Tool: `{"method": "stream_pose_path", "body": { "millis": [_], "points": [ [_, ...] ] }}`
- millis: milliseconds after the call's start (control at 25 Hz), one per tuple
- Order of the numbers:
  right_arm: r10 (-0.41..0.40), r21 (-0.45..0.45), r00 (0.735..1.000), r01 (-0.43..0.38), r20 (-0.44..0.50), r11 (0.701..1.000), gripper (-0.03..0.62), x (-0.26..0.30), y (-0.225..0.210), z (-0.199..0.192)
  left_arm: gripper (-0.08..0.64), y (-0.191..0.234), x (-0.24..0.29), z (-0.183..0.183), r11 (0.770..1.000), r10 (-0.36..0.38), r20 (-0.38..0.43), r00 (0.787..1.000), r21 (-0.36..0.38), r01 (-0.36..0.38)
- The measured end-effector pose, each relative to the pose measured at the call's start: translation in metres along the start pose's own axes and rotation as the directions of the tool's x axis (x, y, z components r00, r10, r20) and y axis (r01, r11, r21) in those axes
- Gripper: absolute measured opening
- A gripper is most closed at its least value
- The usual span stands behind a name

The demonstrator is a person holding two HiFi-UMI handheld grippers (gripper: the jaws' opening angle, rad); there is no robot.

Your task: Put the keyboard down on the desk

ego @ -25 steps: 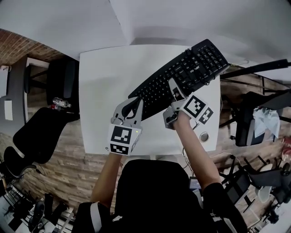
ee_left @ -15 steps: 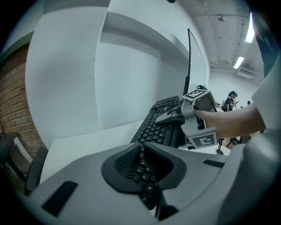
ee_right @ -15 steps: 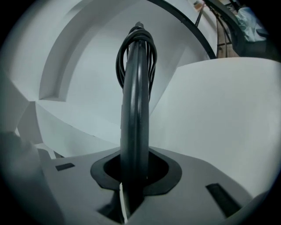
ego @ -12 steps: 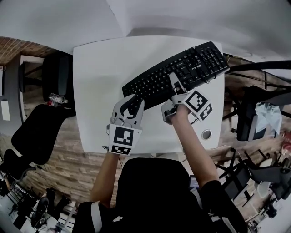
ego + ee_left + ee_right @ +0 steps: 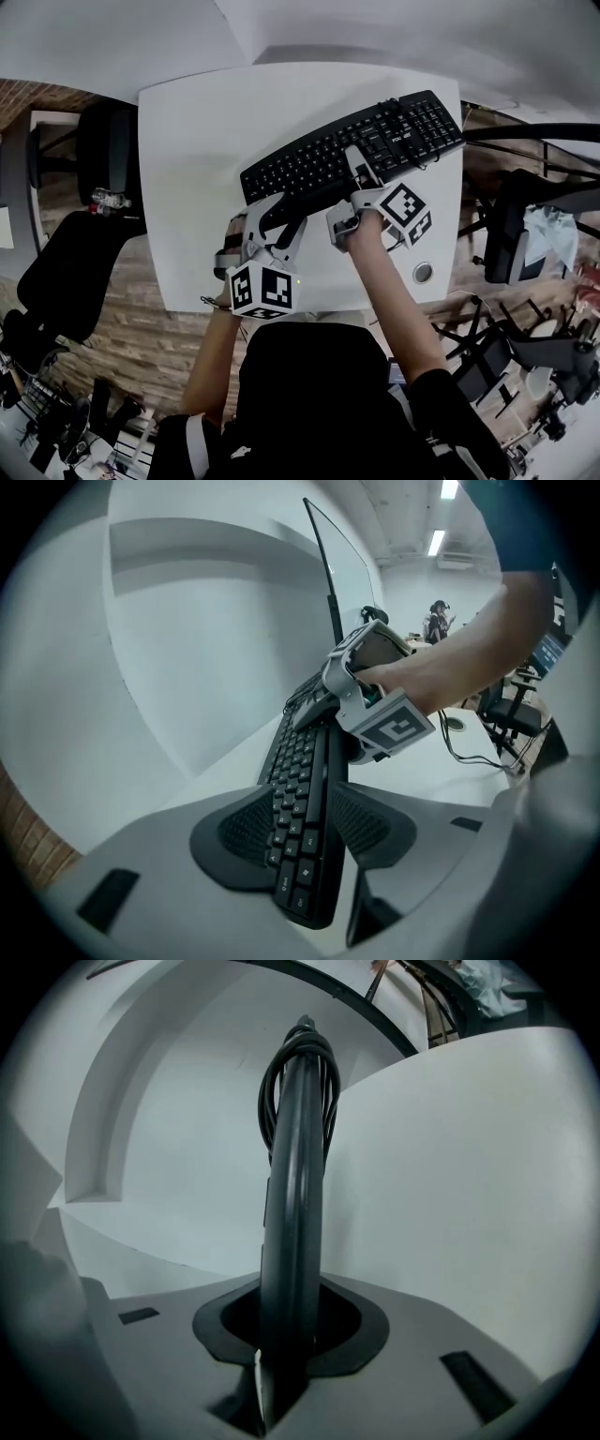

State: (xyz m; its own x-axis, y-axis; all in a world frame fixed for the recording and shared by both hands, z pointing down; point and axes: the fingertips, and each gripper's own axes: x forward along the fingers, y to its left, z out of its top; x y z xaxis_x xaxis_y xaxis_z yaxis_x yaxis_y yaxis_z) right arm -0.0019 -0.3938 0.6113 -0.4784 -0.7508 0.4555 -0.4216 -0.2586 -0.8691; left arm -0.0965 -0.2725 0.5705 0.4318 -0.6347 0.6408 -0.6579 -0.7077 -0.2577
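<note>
Black keyboard (image 5: pixel 352 155) lies slantwise across the white desk (image 5: pixel 187 141), its left end between the left gripper's (image 5: pixel 272 214) jaws, which are opening with gaps beside both pads, while the right gripper (image 5: pixel 359 178) is clamped on its near edge.

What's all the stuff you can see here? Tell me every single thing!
keyboard: one, black, slanted over the desk's right half
cable: one bundle, black, coiled at the keyboard's far end
desk: one, white, middle of the head view
round disc: one, silvery, desk's near right corner
office chairs: several, black, around the desk
left tongs: one, grey, jaws opening, keyboard's end between them
right tongs: one, grey, shut on the keyboard's edge
</note>
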Motion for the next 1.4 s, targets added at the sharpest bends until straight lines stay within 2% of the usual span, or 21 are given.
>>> {"method": "stream_pose_path", "body": {
  "millis": [240,560,720,920,1080,1240,1400],
  "points": [
    [-0.013,0.023,1.000,0.013,0.000,1.000,0.106,0.002,-0.012,-0.002,0.187,-0.004,0.006,0.000,1.000,-0.007,-0.034,0.999,0.026,0.008],
    [-0.038,0.056,0.999,0.038,-0.005,0.998,0.107,0.007,-0.026,-0.006,0.187,-0.018,0.011,0.002,0.986,-0.072,-0.049,0.996,0.149,0.079],
    [-0.047,0.077,0.999,0.046,0.000,0.996,0.107,0.007,-0.031,-0.007,0.190,-0.025,0.009,0.003,0.978,-0.115,-0.051,0.992,0.167,0.122],
    [-0.047,0.080,0.999,0.047,-0.002,0.996,0.107,0.009,-0.032,-0.007,0.190,-0.030,0.008,-0.001,0.975,-0.127,-0.061,0.990,0.173,0.136],
    [-0.043,0.077,0.999,0.043,0.004,0.996,0.107,0.008,-0.031,-0.006,0.217,-0.044,0.008,-0.006,0.955,-0.169,-0.096,0.981,0.229,0.187],
    [-0.042,0.081,0.999,0.042,-0.001,0.996,0.107,0.007,-0.032,-0.007,0.222,-0.045,0.016,-0.017,0.955,-0.131,-0.111,0.985,0.254,0.156],
    [-0.043,0.078,0.999,0.043,-0.009,0.996,0.107,0.008,-0.032,-0.008,0.223,-0.036,0.025,-0.024,0.962,-0.102,-0.124,0.987,0.242,0.129]
  ]
}}
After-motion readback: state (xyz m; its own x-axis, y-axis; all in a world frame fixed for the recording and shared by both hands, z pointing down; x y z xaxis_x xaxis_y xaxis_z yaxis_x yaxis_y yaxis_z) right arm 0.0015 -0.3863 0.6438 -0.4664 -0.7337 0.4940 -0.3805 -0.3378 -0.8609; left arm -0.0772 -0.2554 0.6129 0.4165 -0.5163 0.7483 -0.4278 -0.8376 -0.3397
